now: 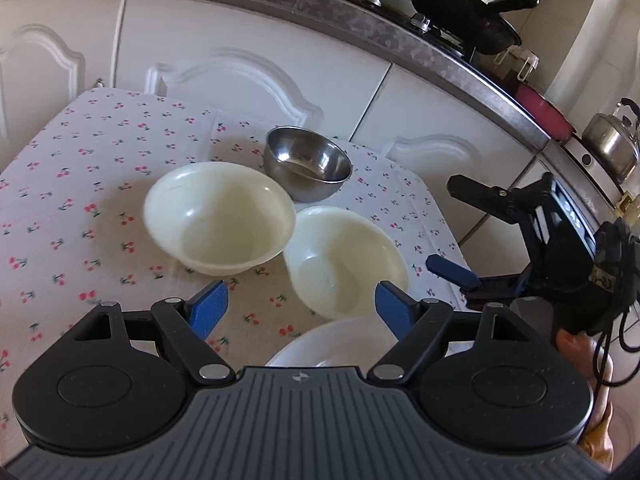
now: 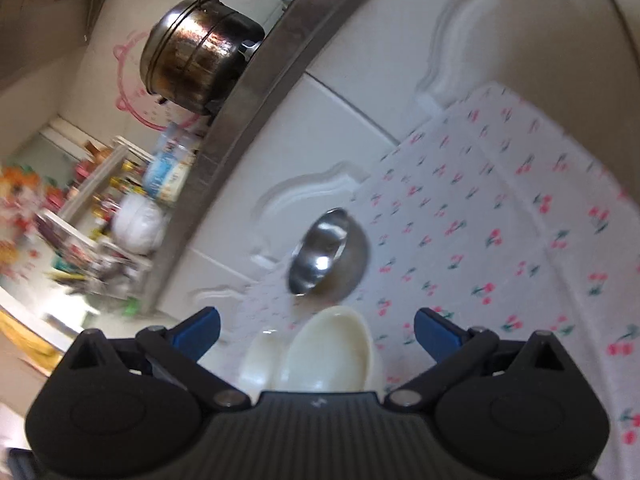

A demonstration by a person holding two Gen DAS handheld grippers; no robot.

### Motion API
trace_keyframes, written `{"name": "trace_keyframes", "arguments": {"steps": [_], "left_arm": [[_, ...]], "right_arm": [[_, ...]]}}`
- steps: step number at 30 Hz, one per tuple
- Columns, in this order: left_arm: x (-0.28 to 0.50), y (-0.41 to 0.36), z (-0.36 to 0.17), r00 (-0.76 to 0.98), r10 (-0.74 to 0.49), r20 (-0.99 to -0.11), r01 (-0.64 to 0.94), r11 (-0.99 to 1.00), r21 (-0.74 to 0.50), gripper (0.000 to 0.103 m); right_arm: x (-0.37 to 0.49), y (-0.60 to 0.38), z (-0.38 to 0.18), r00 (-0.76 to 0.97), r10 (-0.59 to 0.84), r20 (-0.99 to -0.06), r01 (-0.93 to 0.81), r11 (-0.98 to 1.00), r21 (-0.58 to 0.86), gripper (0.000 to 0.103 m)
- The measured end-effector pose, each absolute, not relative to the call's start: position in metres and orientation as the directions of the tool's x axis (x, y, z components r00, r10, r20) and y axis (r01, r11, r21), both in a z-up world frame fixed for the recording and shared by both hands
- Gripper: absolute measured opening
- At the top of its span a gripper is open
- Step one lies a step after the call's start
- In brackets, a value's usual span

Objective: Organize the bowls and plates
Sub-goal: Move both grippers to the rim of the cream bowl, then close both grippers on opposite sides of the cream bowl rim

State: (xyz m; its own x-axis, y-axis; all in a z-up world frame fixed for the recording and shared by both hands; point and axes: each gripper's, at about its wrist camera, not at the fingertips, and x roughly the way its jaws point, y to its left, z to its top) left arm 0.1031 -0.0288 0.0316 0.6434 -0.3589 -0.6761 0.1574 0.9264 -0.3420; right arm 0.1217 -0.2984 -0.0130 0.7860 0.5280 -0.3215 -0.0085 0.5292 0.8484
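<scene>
Two cream bowls [image 1: 219, 216] [image 1: 346, 254], one steel bowl [image 1: 307, 163], one white plate [image 1: 332, 344]

Left gripper [image 1: 302, 304] and right gripper [image 2: 316, 330], jaws apart.

Home kitchen. White panelled cabinet doors [image 1: 248, 76] run under a steel-edged counter [image 1: 460, 60] with a gas hob: black frying pan [image 1: 464, 20] on a burner, steel kettle [image 1: 612, 140] further along. Right wrist view shows a scorched steel pot [image 2: 196, 60] on the same counter edge, plus a cluttered rack of bottles and packets [image 2: 112, 216], blurred. Low table with a cherry-print cloth [image 1: 80, 184] carries a steel bowl [image 1: 308, 164] and two cream bowls [image 1: 220, 216].
</scene>
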Motion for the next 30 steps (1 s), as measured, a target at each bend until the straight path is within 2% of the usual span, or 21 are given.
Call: {"name": "trace_keyframes", "arguments": {"steps": [6,8,12,15,17,20,23,30], "left_arm": [[0.123,-0.041,0.025,0.630,-0.338,-0.699,0.151,0.936,-0.317,0.094],[0.130,-0.044,0.021,0.617,-0.334,-0.713,0.142,0.938,-0.316,0.087],[0.142,-0.050,0.012,0.589,-0.327,-0.739,0.131,0.941,-0.312,0.078],[0.148,-0.055,0.007,0.580,-0.322,-0.749,0.136,0.944,-0.300,0.070],[0.150,-0.058,0.005,0.576,-0.313,-0.755,0.136,0.948,-0.289,0.060],[0.155,-0.062,0.003,0.569,-0.322,-0.757,0.141,0.945,-0.296,0.049],[0.156,-0.063,0.003,0.573,-0.321,-0.754,0.142,0.945,-0.295,0.042],[0.160,-0.059,0.001,0.580,-0.336,-0.742,0.119,0.936,-0.332,0.038]], "right_arm": [[0.129,-0.302,-0.016,0.762,0.577,-0.293,-0.034,0.487,0.872,0.102],[0.132,-0.303,-0.020,0.753,0.586,-0.298,-0.026,0.479,0.877,0.102],[0.137,-0.301,-0.026,0.734,0.597,-0.324,-0.009,0.485,0.874,0.102],[0.139,-0.299,-0.029,0.720,0.620,-0.313,-0.022,0.471,0.882,0.102],[0.140,-0.297,-0.030,0.712,0.635,-0.299,-0.033,0.455,0.890,0.102],[0.141,-0.297,-0.031,0.701,0.655,-0.281,-0.043,0.432,0.901,0.102],[0.143,-0.295,-0.031,0.691,0.671,-0.267,-0.054,0.417,0.907,0.102],[0.142,-0.291,-0.028,0.688,0.673,-0.272,-0.057,0.424,0.904,0.103]]}}
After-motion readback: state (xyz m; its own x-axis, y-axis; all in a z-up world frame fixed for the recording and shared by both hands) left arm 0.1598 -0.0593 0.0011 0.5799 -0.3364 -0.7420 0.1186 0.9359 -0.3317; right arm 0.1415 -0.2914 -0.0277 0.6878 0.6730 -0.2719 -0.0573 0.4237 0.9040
